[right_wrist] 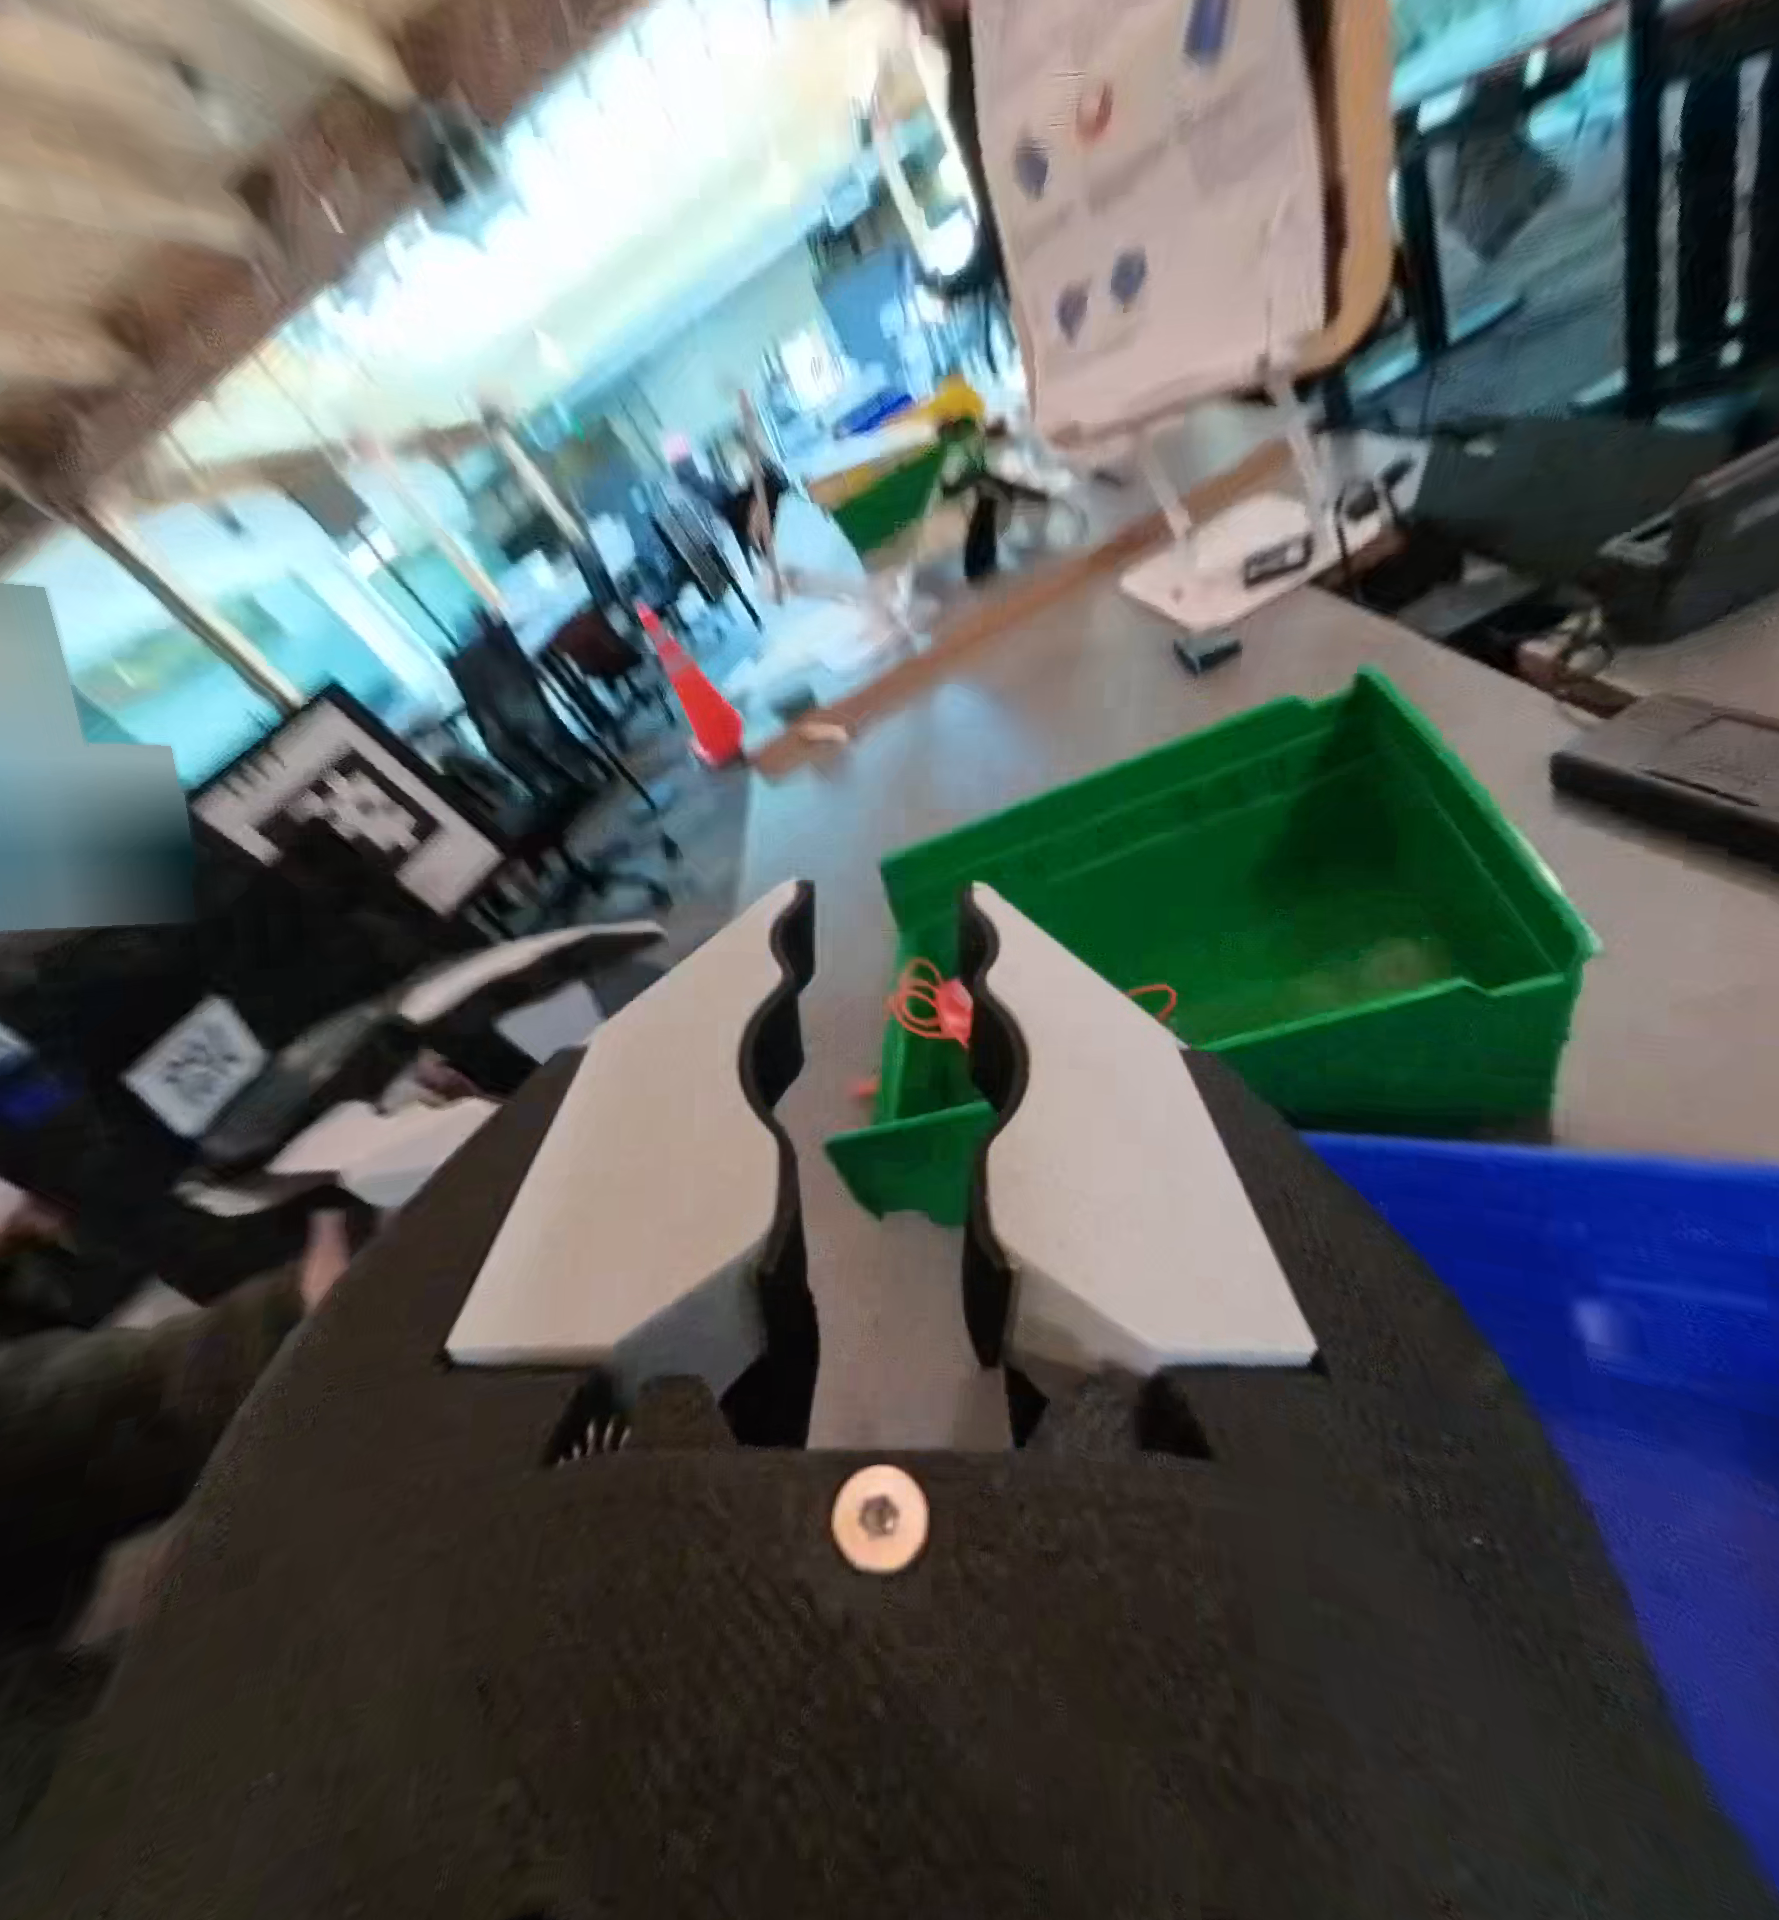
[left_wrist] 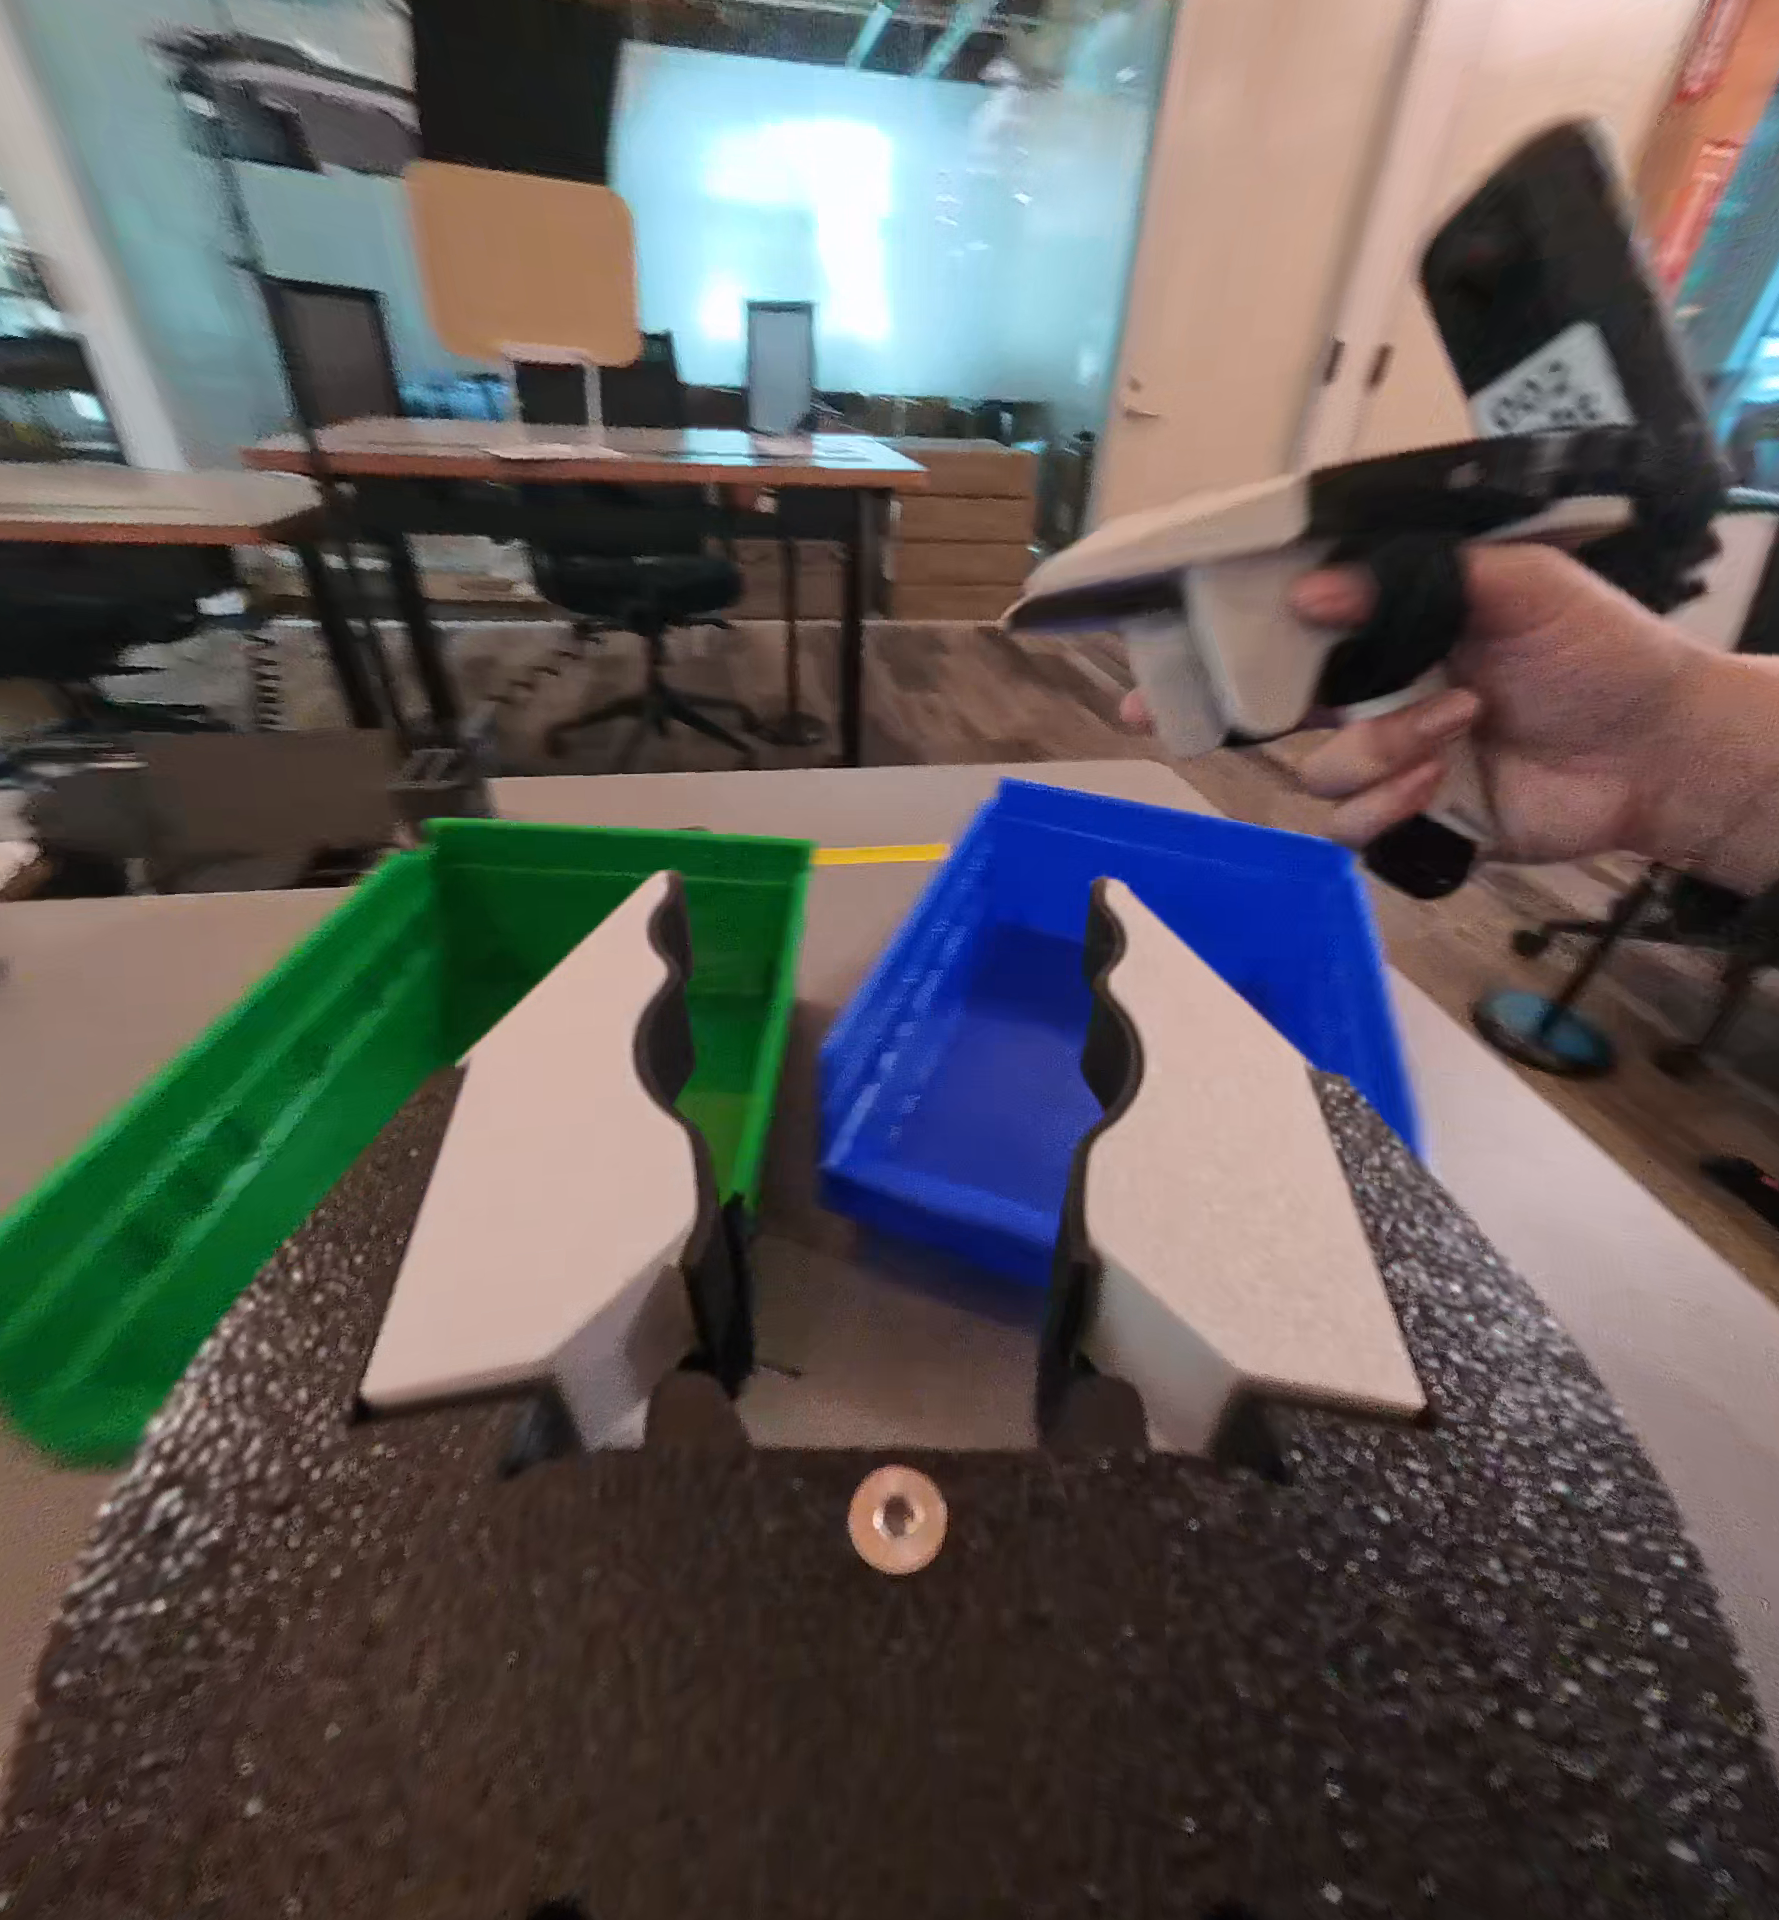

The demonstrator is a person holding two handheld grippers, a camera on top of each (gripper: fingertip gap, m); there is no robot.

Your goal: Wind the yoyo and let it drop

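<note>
Bright, even daylight in both views. Left wrist view: glare from a frosted glass wall (left_wrist: 885,229) washes out the far middle; green bin (left_wrist: 241,1101) and blue bin (left_wrist: 978,1049) smeared by motion blur; left tongs (left_wrist: 890,894) sharp, their grainy black base catching specks of light. Wide-angle bending at the edges. Right wrist view: heavier blur, room streaked, windows (right_wrist: 511,260) blown white at upper left; right tongs (right_wrist: 890,894) crisp; soft shadows on the worktop (right_wrist: 1695,997).
</note>
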